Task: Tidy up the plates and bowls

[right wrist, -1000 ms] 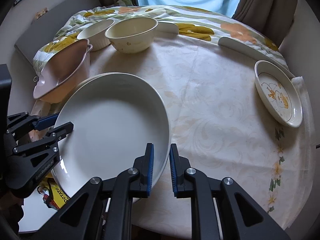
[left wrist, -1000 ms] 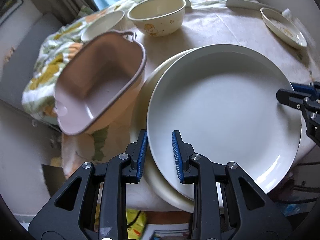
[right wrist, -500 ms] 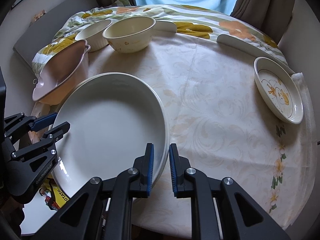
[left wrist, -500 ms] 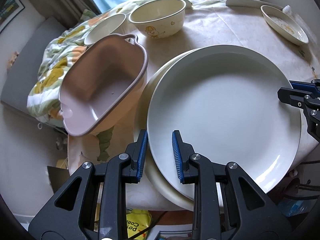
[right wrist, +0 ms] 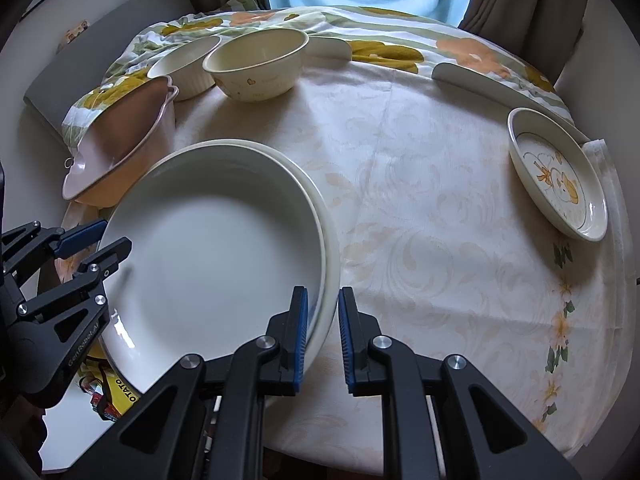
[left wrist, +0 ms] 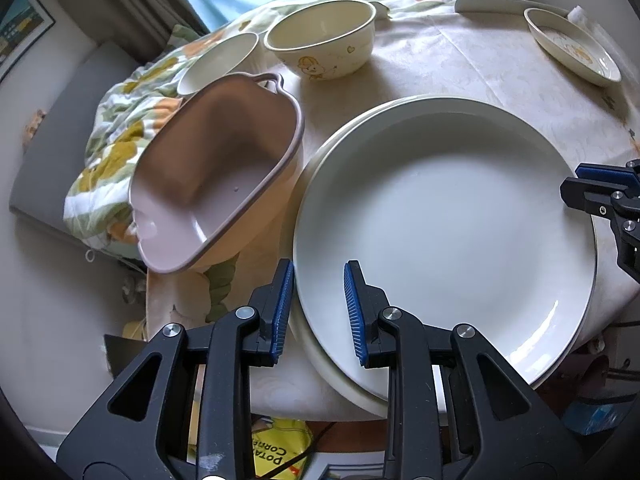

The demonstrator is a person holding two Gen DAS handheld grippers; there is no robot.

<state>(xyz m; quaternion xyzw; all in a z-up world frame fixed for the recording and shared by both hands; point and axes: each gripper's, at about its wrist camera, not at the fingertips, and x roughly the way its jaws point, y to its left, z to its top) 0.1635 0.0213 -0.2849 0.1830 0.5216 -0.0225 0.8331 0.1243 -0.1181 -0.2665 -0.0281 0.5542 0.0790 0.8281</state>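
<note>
A large white plate (left wrist: 444, 224) lies on a second cream plate (left wrist: 340, 384) at the table's near edge; both show in the right wrist view, the white plate (right wrist: 212, 256) above the cream plate's rim (right wrist: 330, 280). My left gripper (left wrist: 318, 312) is open and straddles the white plate's near-left rim. My right gripper (right wrist: 322, 332) is open and straddles both plates' right rim. Each gripper shows in the other's view: the right one (left wrist: 600, 196) and the left one (right wrist: 96, 244).
A pink handled tub (left wrist: 212, 184) leans at the table's left edge. A cream cartoon bowl (left wrist: 324, 40) and a small white ramekin (left wrist: 220, 60) stand at the back. A small duck-pattern dish (right wrist: 556, 172) sits at the far right. A floral cloth (right wrist: 440, 216) covers the table.
The white plate has come down onto the cream plate. Both grippers have opened a little wider around the rims. The cameras drew back slightly.
</note>
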